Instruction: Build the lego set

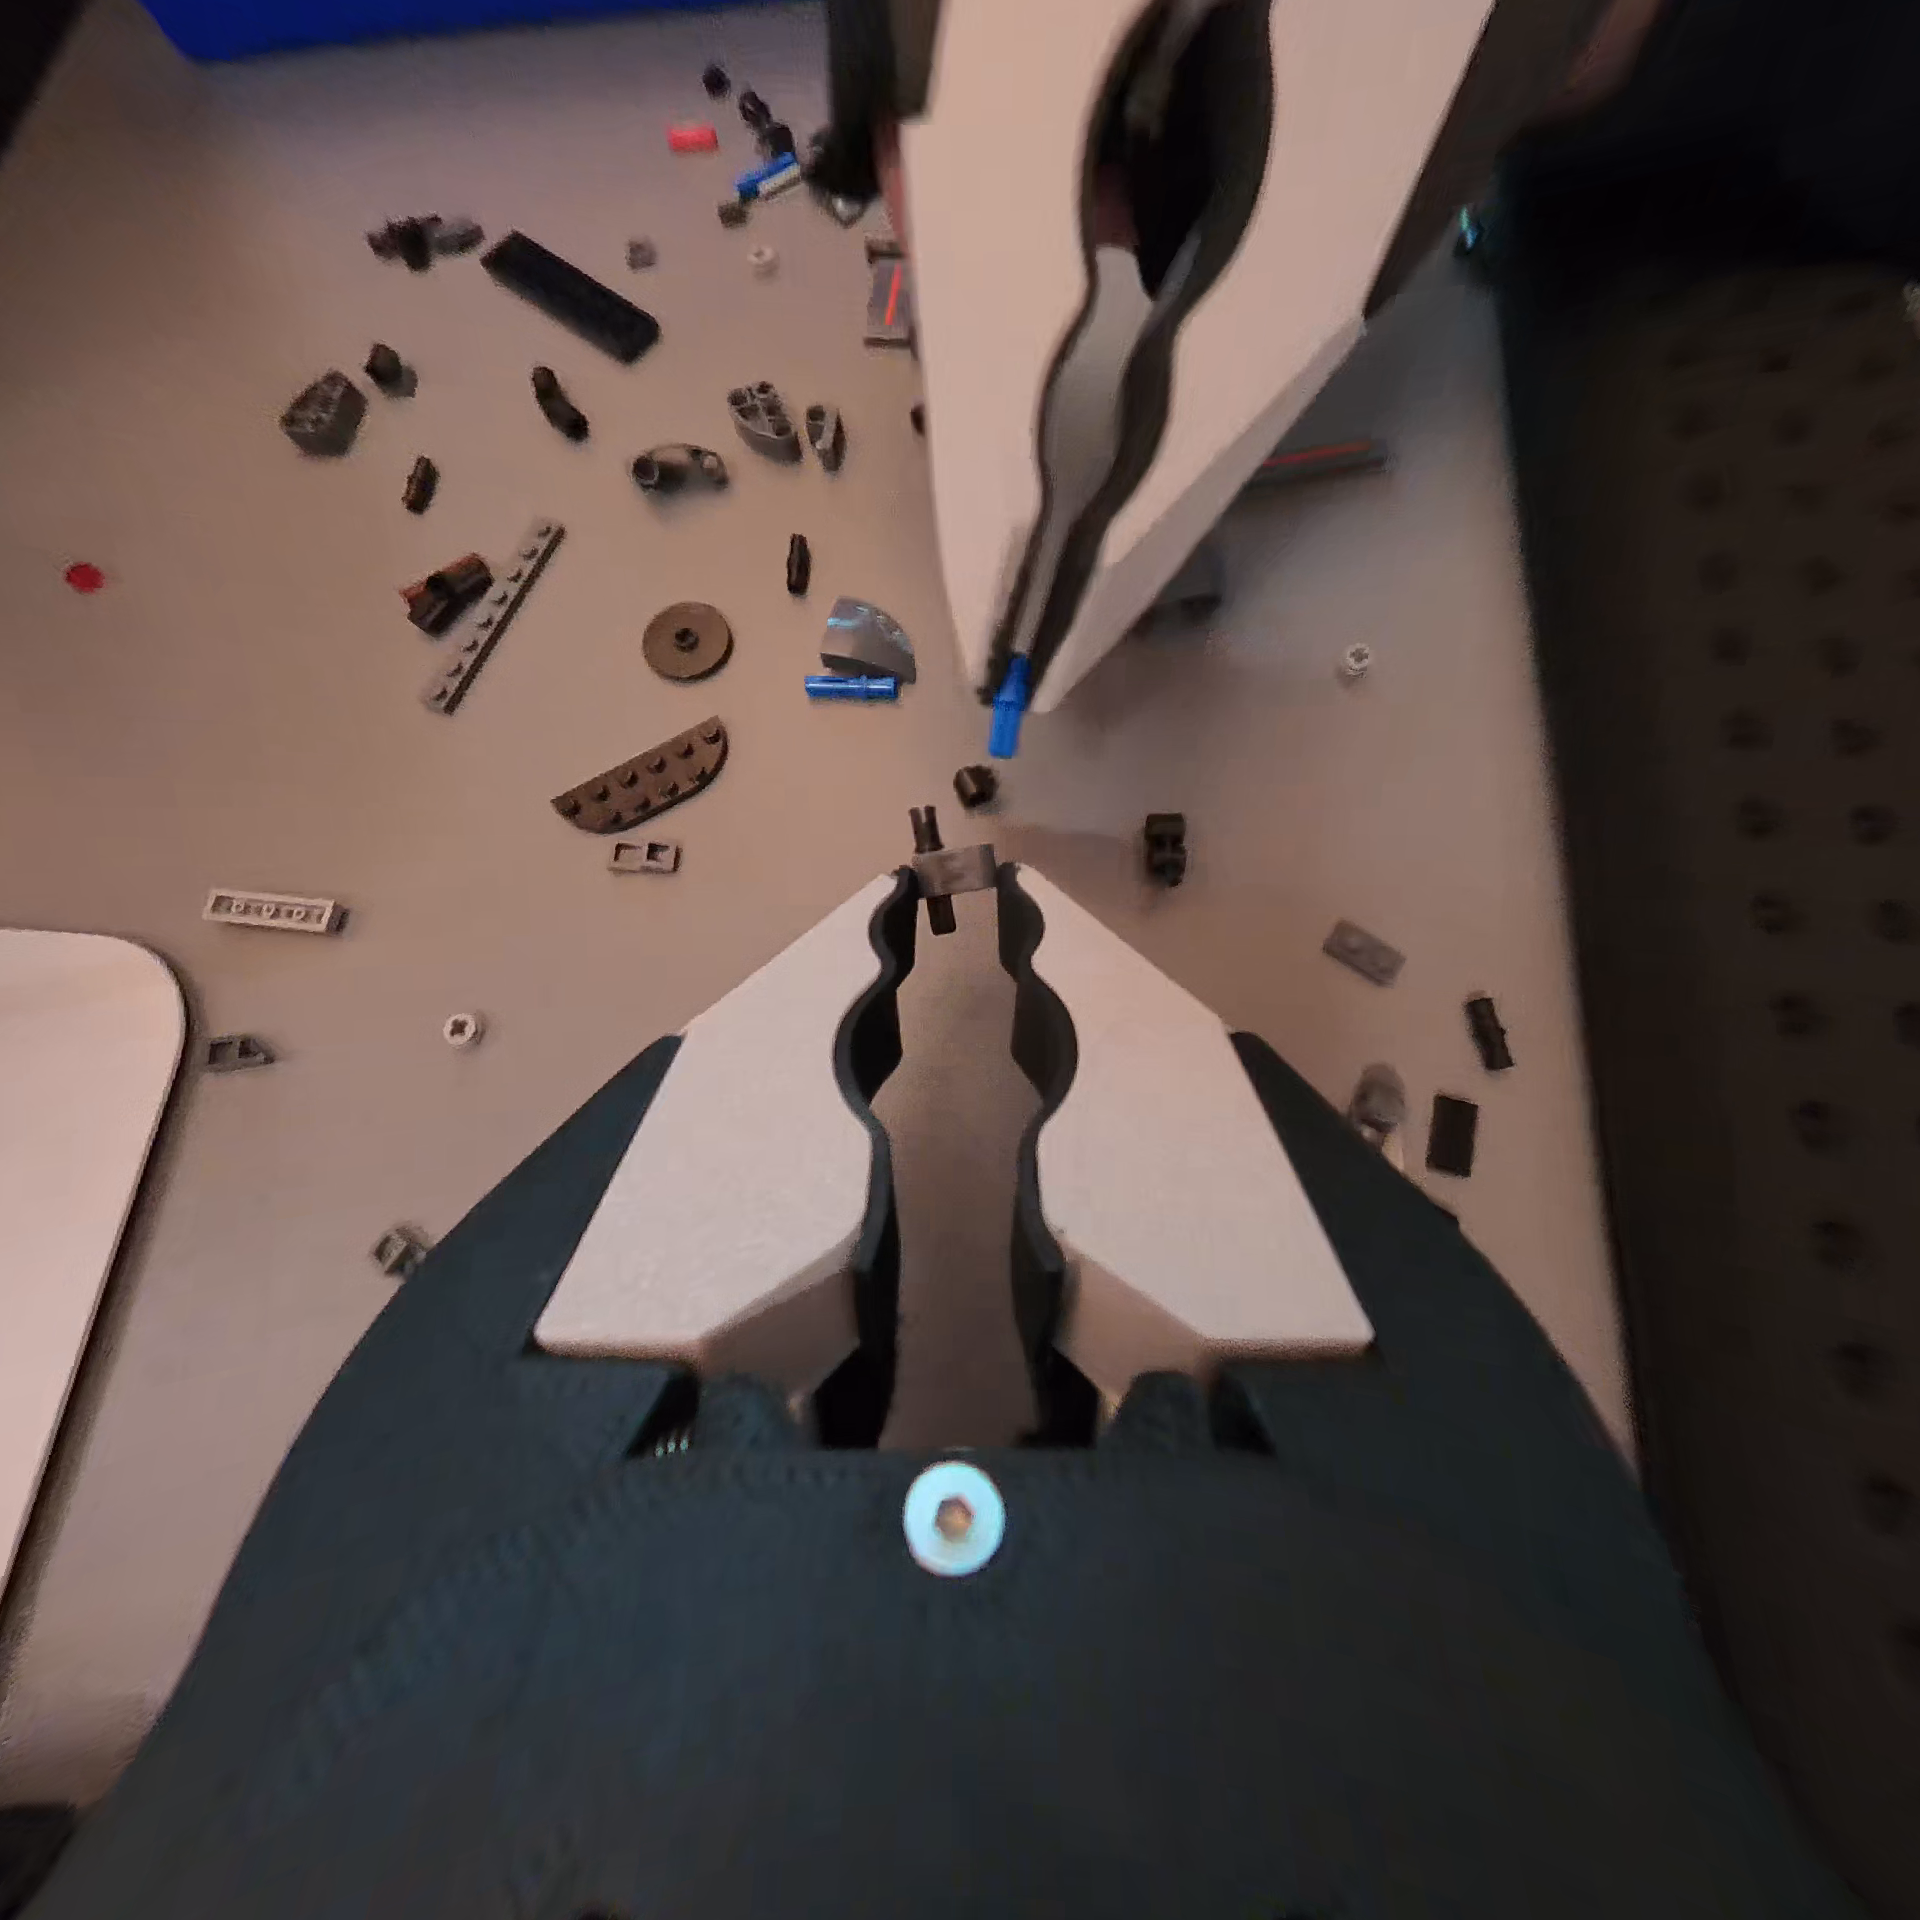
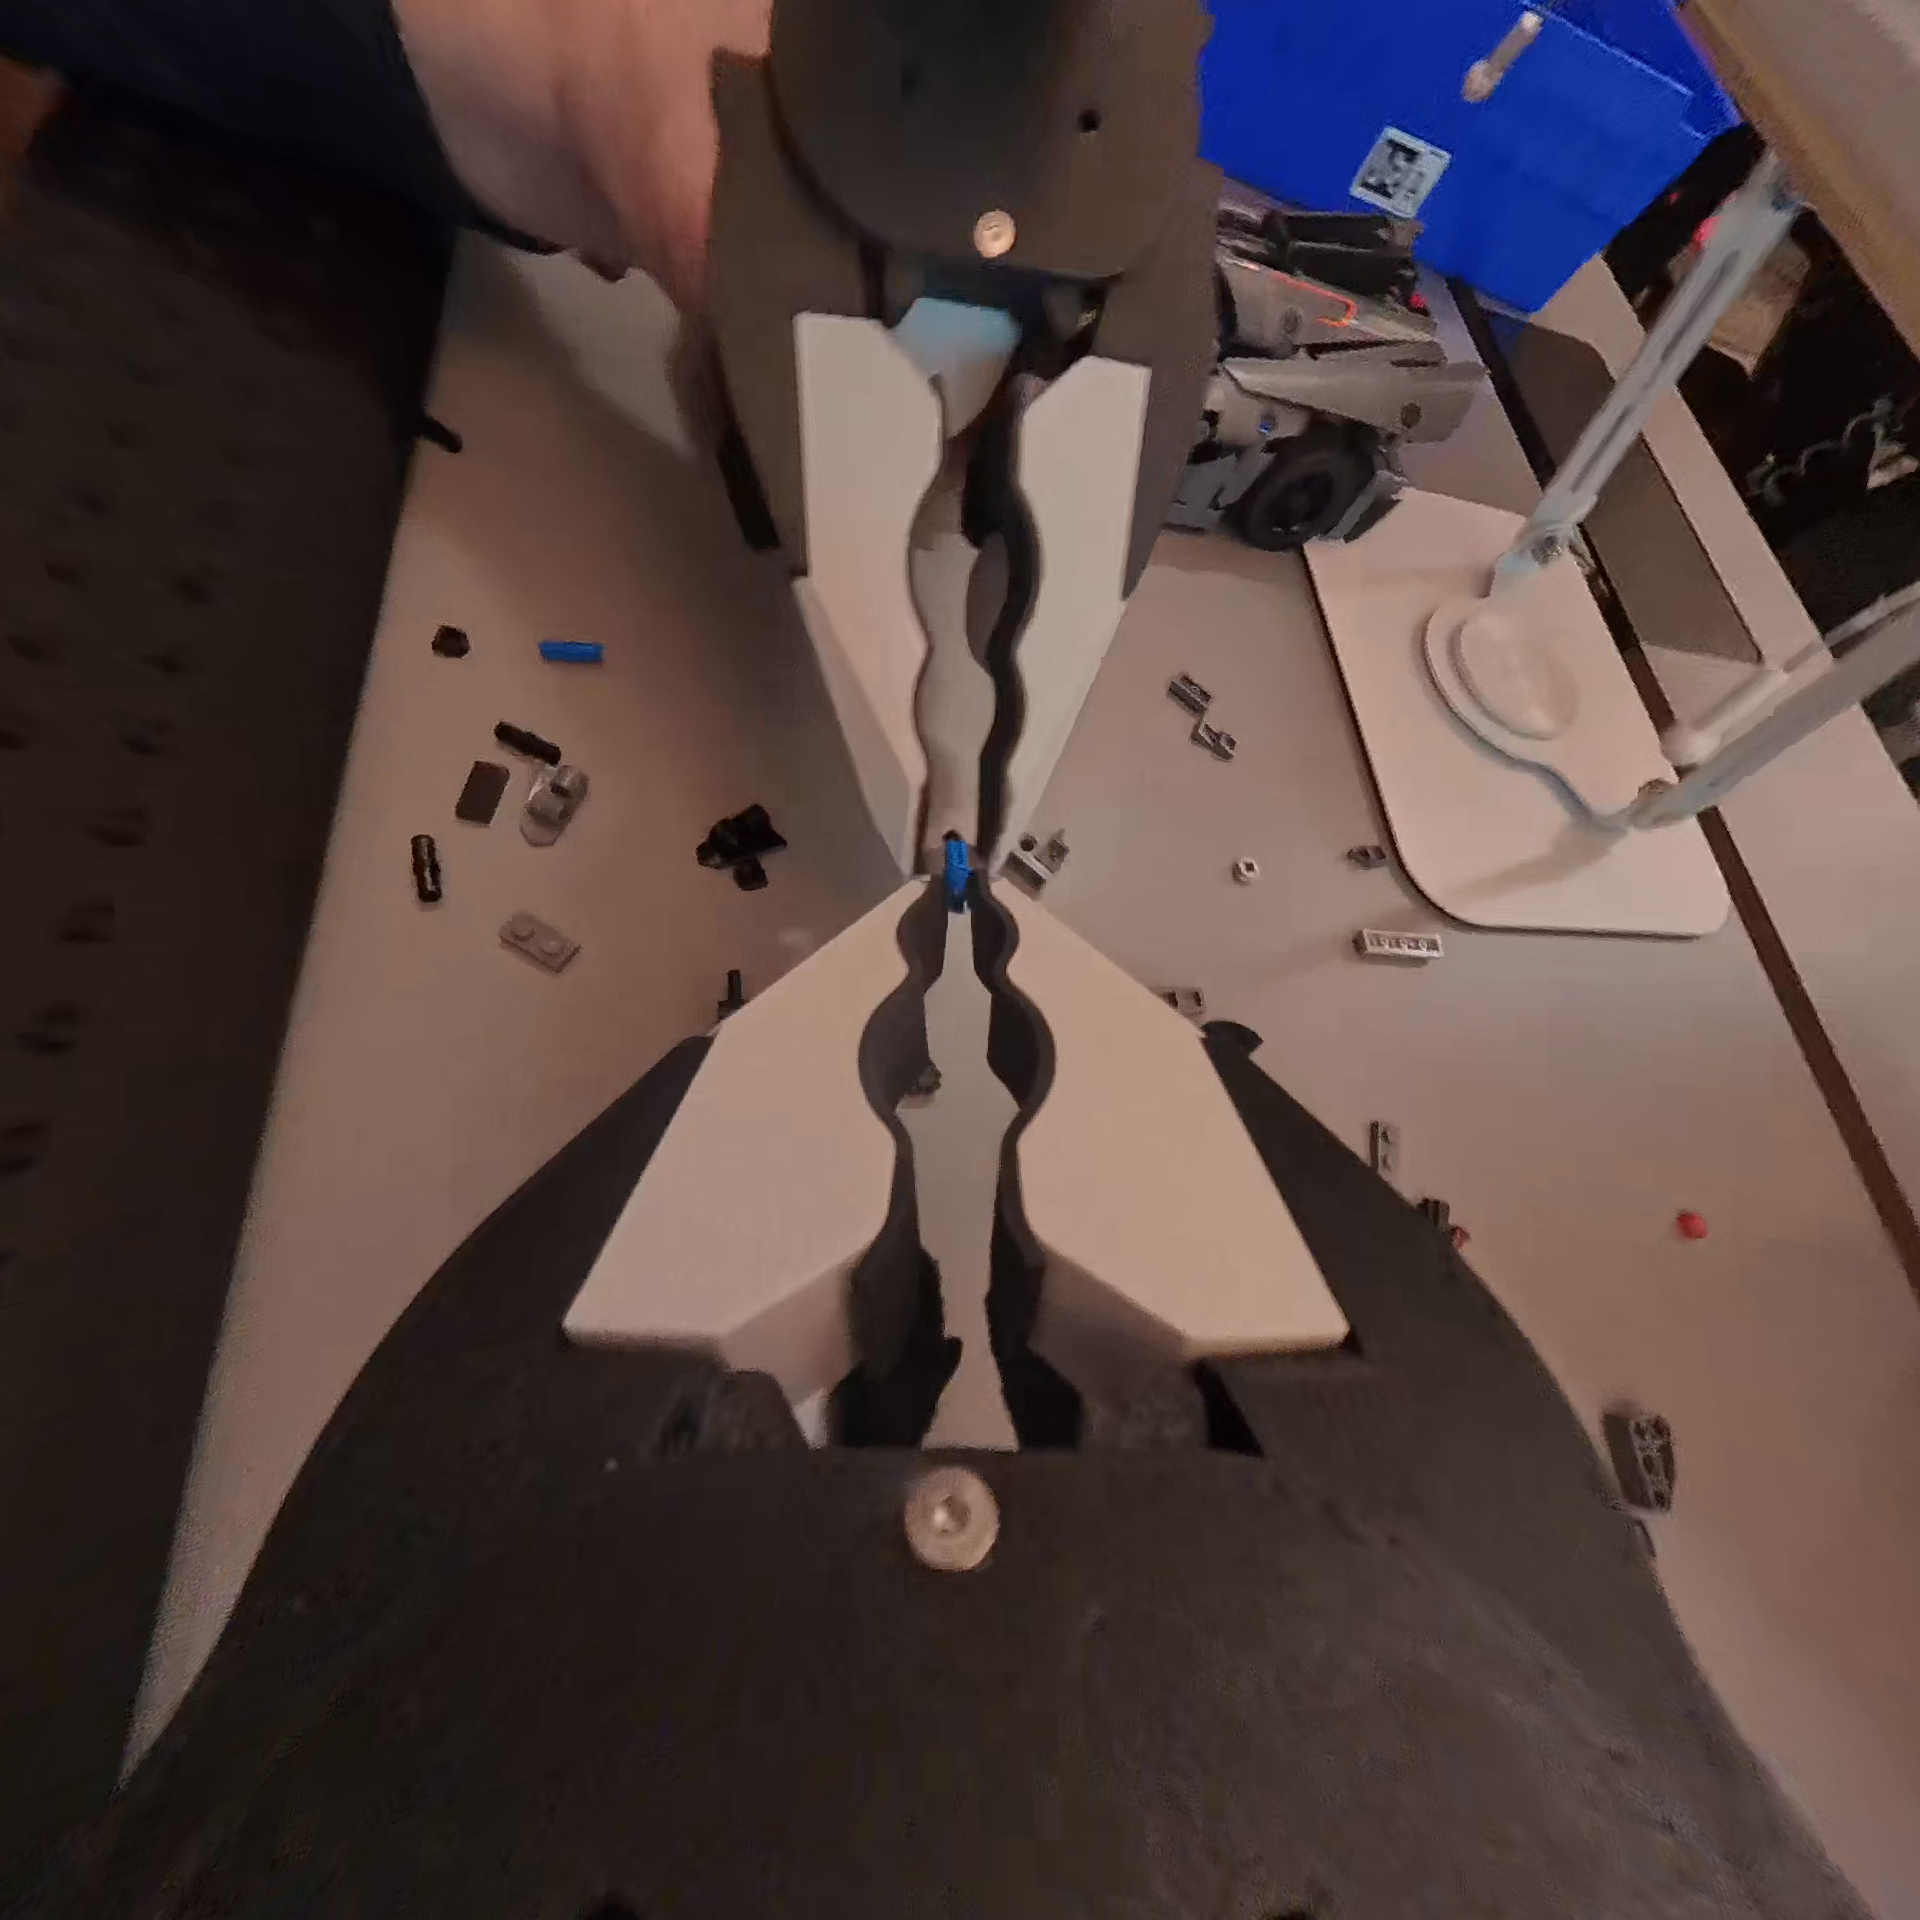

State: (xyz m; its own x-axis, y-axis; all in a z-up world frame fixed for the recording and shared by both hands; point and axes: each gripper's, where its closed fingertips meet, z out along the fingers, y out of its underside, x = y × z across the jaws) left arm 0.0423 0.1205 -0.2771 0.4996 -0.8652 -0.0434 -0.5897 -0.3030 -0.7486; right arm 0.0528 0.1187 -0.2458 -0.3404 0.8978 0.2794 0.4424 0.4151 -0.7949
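My left gripper [image 1: 954,878] is shut on a small dark grey lego piece [image 1: 956,868] with a black pin [image 1: 925,826] through it, held above the table. My right gripper [image 1: 1016,681] comes in from above, shut on a blue pin [image 1: 1006,717] that points down at the grey piece, a short gap apart. In the right wrist view my right gripper [image 2: 956,883] holds the blue pin [image 2: 954,864] tip to tip with the left gripper [image 2: 961,826]; the grey piece is hidden there. A partly built grey lego vehicle [image 2: 1320,416] stands behind.
Loose pieces lie scattered on the table: a half-round plate [image 1: 644,779], a round disc [image 1: 686,639], a long thin plate [image 1: 499,613], another blue pin [image 1: 850,686]. A white board [image 2: 1507,748] bears a stand. A blue bin [image 2: 1507,135] stands at the back. A black studded mat [image 1: 1766,935] lies alongside. From either gripper's tips it is about 25 centimetres to the partly built grey lego vehicle [image 2: 1320,416].
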